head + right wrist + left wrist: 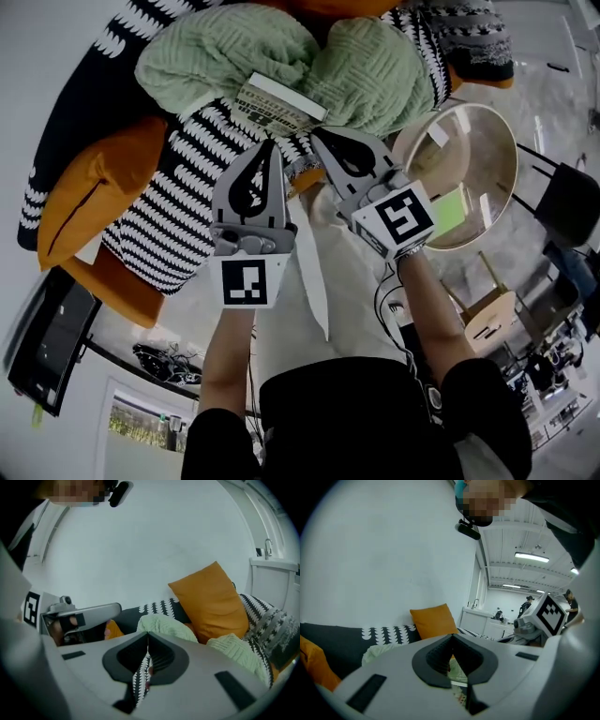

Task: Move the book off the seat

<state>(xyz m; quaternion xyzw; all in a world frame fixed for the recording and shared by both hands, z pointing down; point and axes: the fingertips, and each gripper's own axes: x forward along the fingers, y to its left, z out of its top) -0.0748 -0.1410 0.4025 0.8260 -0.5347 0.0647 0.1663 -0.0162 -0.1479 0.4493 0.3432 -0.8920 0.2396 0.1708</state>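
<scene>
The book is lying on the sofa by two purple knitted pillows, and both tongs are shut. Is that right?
Not quite: the pillows are green, not purple, as the head view shows. The book does lie on the sofa by them, and the left tongs and right tongs are shut.

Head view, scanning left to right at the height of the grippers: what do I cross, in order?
orange cushion → left gripper → right gripper → round table
</scene>
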